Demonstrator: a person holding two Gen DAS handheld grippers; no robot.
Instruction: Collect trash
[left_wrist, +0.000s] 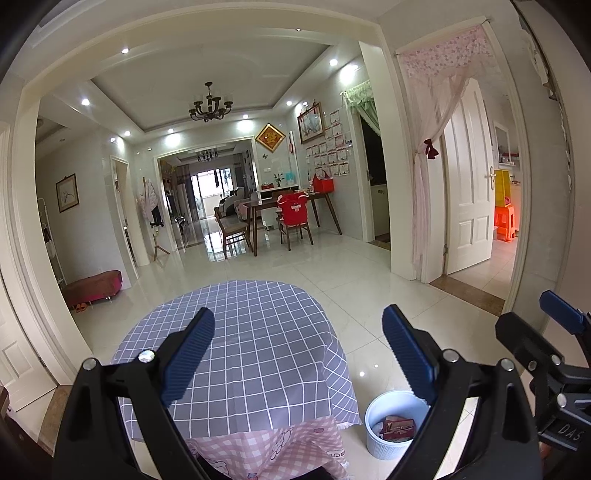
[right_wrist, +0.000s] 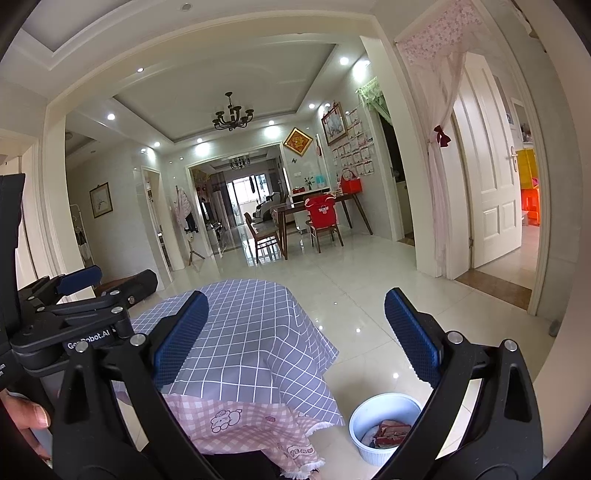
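A white ribbed trash bin (left_wrist: 384, 432) (right_wrist: 373, 428) stands on the floor to the right of the table, holding a red wrapper (left_wrist: 398, 427) (right_wrist: 391, 431) and other scraps. My left gripper (left_wrist: 297, 356) hangs open above the table's grey checked cloth (left_wrist: 258, 354), nothing between its blue pads. My right gripper (right_wrist: 295, 338) is open too, empty, held above the table's right side and the bin. Each gripper shows in the other's view: the right gripper (left_wrist: 561, 354) at the right edge, the left gripper (right_wrist: 74, 299) at the left edge.
A pink checked cloth (right_wrist: 236, 421) hangs under the grey checked cloth (right_wrist: 251, 332). Glossy tile floor (left_wrist: 369, 288) stretches ahead to a dining table with chairs (left_wrist: 291, 214). An open white door (left_wrist: 469, 184) is on the right, a red bench (left_wrist: 94, 284) on the left. A hand (right_wrist: 22, 417) holds the left gripper's handle.
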